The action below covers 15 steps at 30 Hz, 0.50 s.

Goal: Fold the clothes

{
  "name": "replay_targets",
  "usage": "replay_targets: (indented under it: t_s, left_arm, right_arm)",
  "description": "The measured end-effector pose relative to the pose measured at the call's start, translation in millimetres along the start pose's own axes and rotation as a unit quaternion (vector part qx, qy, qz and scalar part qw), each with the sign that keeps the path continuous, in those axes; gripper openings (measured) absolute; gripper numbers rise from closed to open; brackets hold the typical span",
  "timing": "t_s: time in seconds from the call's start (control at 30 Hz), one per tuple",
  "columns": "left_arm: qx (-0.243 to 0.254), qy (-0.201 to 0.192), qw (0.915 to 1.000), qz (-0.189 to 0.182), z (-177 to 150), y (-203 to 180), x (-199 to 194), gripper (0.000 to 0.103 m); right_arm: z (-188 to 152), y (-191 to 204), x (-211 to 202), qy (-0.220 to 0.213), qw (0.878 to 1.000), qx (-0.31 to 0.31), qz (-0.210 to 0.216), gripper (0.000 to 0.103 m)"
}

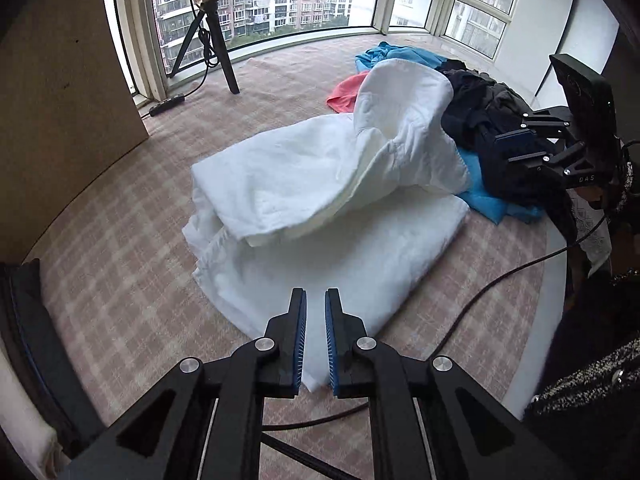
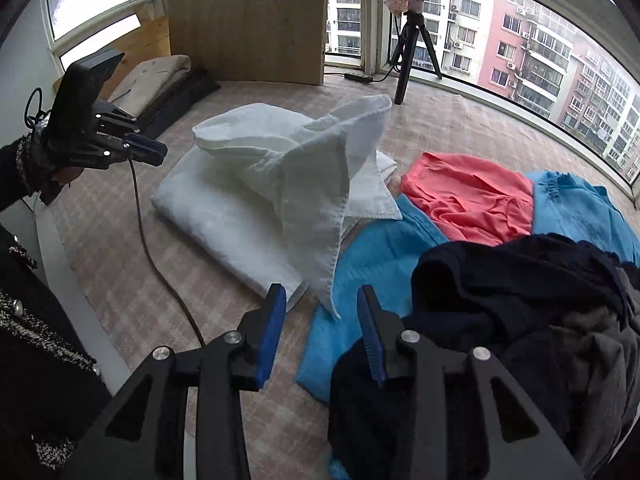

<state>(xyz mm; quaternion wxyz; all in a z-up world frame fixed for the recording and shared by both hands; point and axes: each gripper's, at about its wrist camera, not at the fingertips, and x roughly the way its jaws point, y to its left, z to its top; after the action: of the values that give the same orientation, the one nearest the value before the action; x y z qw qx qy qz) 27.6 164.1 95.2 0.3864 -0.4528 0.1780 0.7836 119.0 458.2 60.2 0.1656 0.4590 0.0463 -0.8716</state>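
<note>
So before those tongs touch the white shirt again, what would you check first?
1. Left tongs empty, narrowly open: ok.
2. Right tongs open, holding nothing: ok.
3. White shirt lying flat: not ok, one part stands up, bunched.
4. Cable clear of the shirt: not ok, it runs alongside.
5. Blue garment clear of the shirt: not ok, shirt edge overlaps it.

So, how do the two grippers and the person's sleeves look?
Both grippers, left gripper and right gripper, are black angular frames with silver rivets; the jaws carry ribbed blue pads. A black camera block tops each. A dark cable trails from the left one. The sleeve is black flecked tweed.
</note>
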Motion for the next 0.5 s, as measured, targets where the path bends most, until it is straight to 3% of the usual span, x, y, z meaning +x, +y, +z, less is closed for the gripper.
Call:
replay_targets:
  t_s: [0.07, 0.13, 0.17, 0.27, 0.33, 0.37, 0.4, 0.43, 0.5]
  left_arm:
    - [0.007, -0.020, 0.9998, 0.004, 12, 3, -13, 0.009]
    - [0.010, -0.048, 0.9988, 0.010, 30, 10, -16, 0.009]
    - [0.016, -0.057, 0.9982, 0.009, 41, 13, -12, 0.008]
    - [0.029, -0.073, 0.9969, 0.009, 68, 20, 5, 0.010]
    - [0.022, -0.064, 0.9977, 0.000, 79, 25, 22, 0.010]
    - [0.018, -0.059, 0.9981, -0.007, 84, 28, 31, 0.010]
    - [0.017, -0.049, 0.9985, -0.014, 85, 29, 40, 0.009]
    - [0.020, -0.039, 0.9989, -0.014, 84, 30, 47, 0.010]
    - [0.026, -0.017, 0.9995, -0.011, 78, 31, 59, 0.010]
  right_arm:
    - [8, -6, -13, -0.020, 0.999, 0.032, -0.001, 0.037]
    - [27, -16, -14, -0.047, 0.995, 0.079, 0.022, 0.053]
    - [38, -19, -8, -0.057, 0.993, 0.104, 0.029, 0.055]
    - [71, -30, 11, -0.079, 0.980, 0.175, 0.049, 0.056]
    - [87, -36, 30, -0.071, 0.976, 0.199, 0.049, 0.056]
    - [93, -37, 39, -0.066, 0.975, 0.205, 0.046, 0.053]
    - [97, -36, 47, -0.056, 0.976, 0.207, 0.045, 0.031]
    - [98, -33, 53, -0.042, 0.976, 0.208, 0.047, 0.003]
    - [92, -21, 54, -0.023, 0.980, 0.191, 0.040, 0.002]
